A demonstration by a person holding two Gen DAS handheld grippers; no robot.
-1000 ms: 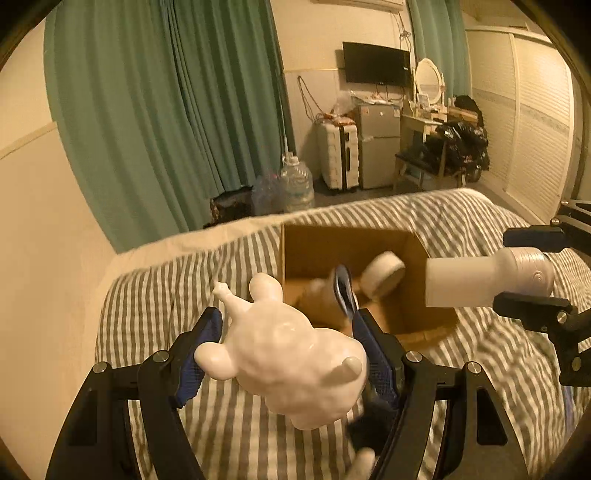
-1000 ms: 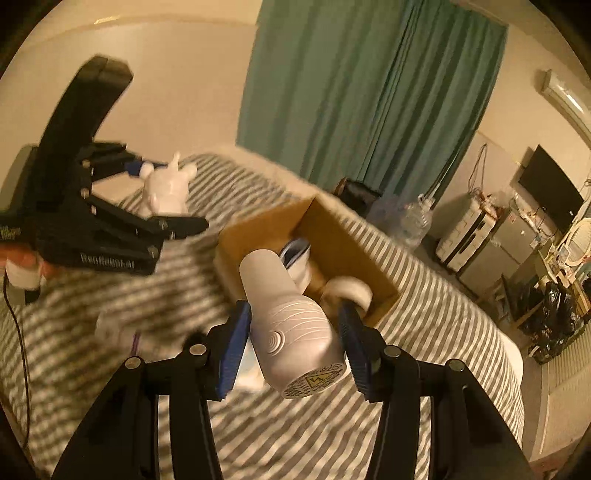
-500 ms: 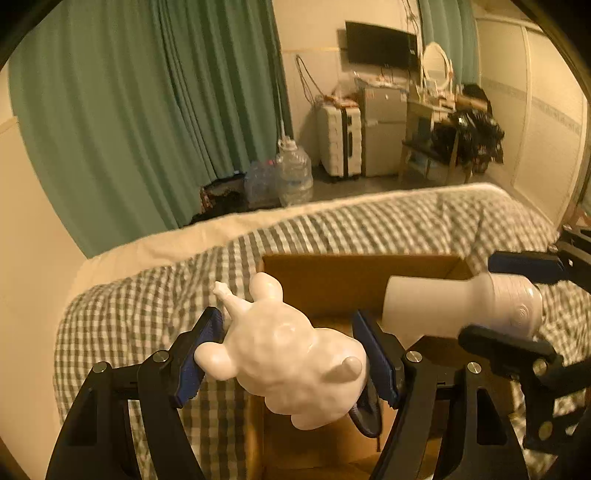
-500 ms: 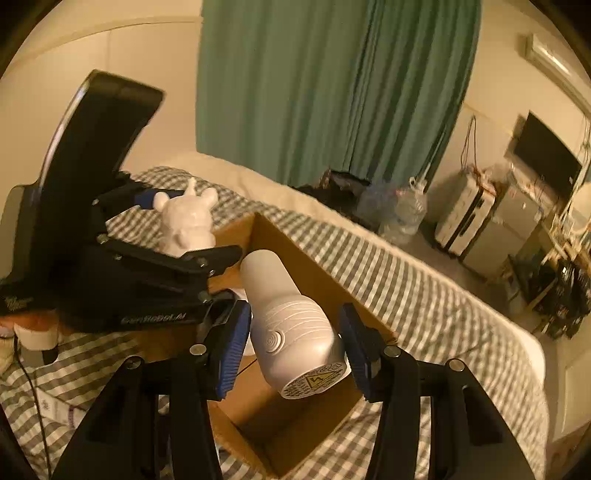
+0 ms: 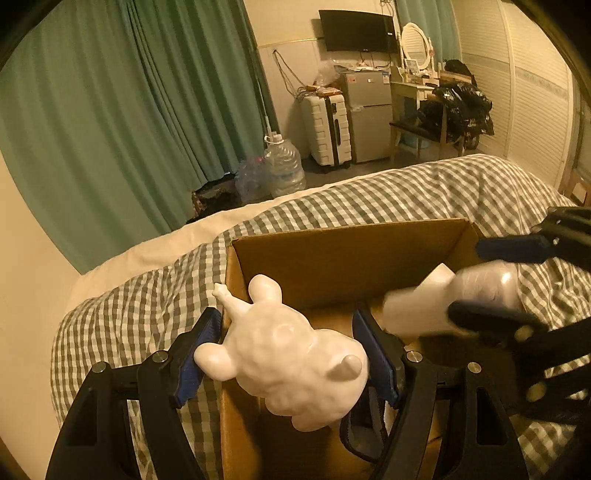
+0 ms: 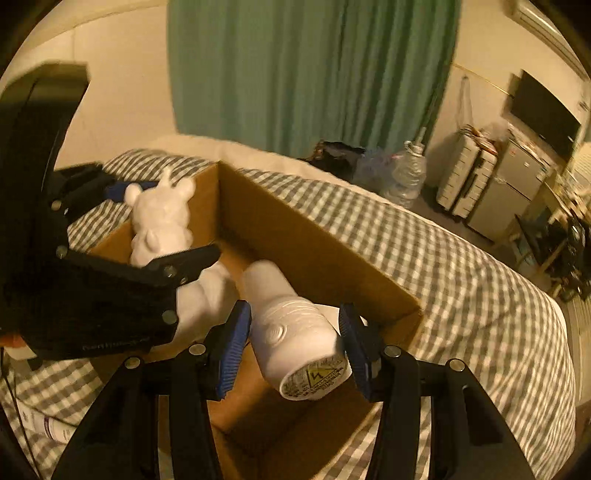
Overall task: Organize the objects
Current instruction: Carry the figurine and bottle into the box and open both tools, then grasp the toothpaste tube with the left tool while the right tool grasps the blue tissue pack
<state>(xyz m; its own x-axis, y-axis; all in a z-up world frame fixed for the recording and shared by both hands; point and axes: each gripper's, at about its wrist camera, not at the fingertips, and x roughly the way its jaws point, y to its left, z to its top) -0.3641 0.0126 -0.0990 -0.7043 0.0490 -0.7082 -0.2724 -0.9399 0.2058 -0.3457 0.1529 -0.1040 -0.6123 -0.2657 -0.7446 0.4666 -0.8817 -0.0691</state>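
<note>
1. Pinching a white figurine [image 5: 291,363] between its blue pads, the left gripper [image 5: 290,354] holds it over the box [image 5: 332,254], beneath and ahead of the fingers.
2. Right gripper [image 6: 293,349]: clamped on a white bottle [image 6: 295,332], nose angled into the same box.
3. Box sits on a checked bed [image 5: 424,192].

Two grippers hover over one cardboard box [image 5: 332,254]: the left gripper [image 5: 291,354] and the right gripper [image 6: 295,347]. Above the box is one white animal figurine [image 5: 291,354] and one white cylindrical device [image 6: 295,332]. Inside the box lies one dark blue item [image 5: 360,435], not identifiable. Beyond the box stand two clear water jugs [image 5: 282,168], one white suitcase [image 5: 327,129], one small fridge [image 5: 369,114], one wall television [image 5: 356,31] and one oval mirror [image 5: 415,46].
</note>
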